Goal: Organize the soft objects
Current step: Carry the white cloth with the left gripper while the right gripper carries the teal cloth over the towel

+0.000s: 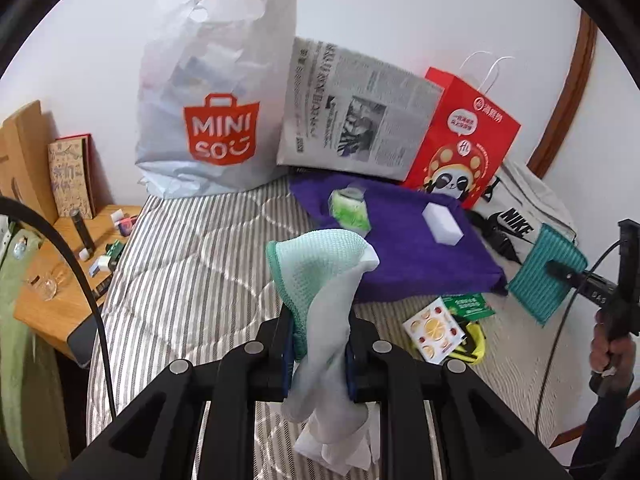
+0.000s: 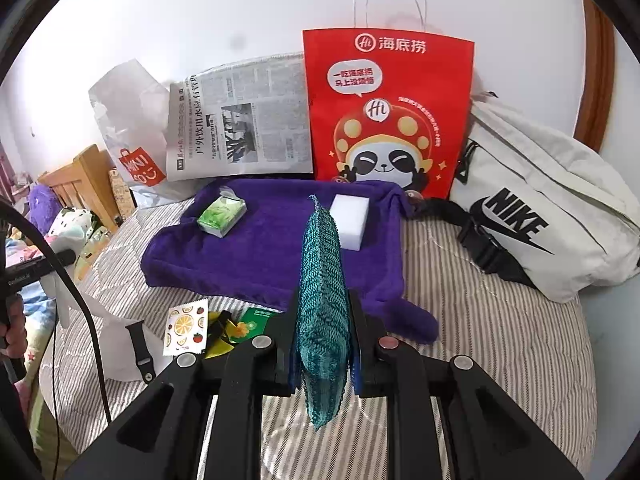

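Note:
My left gripper [image 1: 318,354] is shut on a mint-green cloth [image 1: 316,264] bundled with a pale grey cloth, held above the striped bed. My right gripper [image 2: 322,342] is shut on a teal knitted cloth [image 2: 322,280], held upright on edge; it also shows in the left wrist view [image 1: 546,276] at the right. A purple towel [image 2: 260,248] lies spread on the bed, with a green tissue pack [image 2: 221,216] and a white sponge block [image 2: 350,216] on it. The towel [image 1: 408,240], tissue pack [image 1: 349,210] and sponge [image 1: 442,224] lie ahead of the left gripper.
A Miniso plastic bag [image 1: 208,92], a newspaper [image 2: 240,120], a red paper bag [image 2: 386,112] and a white Nike bag [image 2: 540,204] stand along the wall. Small packets [image 2: 186,326] and a watch strap [image 2: 140,350] lie on the bed. A wooden nightstand [image 1: 60,272] holds clutter at left.

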Demonstrator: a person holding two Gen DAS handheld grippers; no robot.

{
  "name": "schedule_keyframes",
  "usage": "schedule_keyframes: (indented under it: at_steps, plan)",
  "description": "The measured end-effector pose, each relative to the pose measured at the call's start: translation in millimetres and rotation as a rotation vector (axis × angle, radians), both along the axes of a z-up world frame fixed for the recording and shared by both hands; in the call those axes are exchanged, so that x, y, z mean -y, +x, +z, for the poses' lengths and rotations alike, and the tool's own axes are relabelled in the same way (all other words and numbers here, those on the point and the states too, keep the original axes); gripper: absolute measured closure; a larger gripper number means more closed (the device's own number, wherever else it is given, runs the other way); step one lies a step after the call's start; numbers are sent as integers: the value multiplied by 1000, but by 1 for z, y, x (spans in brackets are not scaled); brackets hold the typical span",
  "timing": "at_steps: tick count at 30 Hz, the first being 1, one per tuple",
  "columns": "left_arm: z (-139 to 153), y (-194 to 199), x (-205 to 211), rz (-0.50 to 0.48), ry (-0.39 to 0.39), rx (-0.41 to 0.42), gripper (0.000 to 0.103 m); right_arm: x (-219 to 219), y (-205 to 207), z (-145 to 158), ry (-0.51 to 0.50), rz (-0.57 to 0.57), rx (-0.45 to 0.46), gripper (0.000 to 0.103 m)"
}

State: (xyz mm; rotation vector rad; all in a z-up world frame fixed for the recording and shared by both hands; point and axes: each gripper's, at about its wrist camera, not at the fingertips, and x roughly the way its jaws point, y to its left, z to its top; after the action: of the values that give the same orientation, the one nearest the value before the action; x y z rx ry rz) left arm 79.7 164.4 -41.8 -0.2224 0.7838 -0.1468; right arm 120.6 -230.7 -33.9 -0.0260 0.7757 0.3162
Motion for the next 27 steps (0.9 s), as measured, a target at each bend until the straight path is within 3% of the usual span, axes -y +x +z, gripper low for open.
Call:
schedule_keyframes:
  at_steps: [10, 16, 27]
  plan:
    - [22, 26, 28, -52, 3, 48, 85, -7, 30, 6, 20, 4, 3, 84]
    - [24, 58, 43, -80, -31, 61, 85, -13, 60, 4, -26, 1, 22, 84]
    - [7, 132, 71, -110, -14, 40, 85, -36, 114, -28, -245, 11, 66, 84]
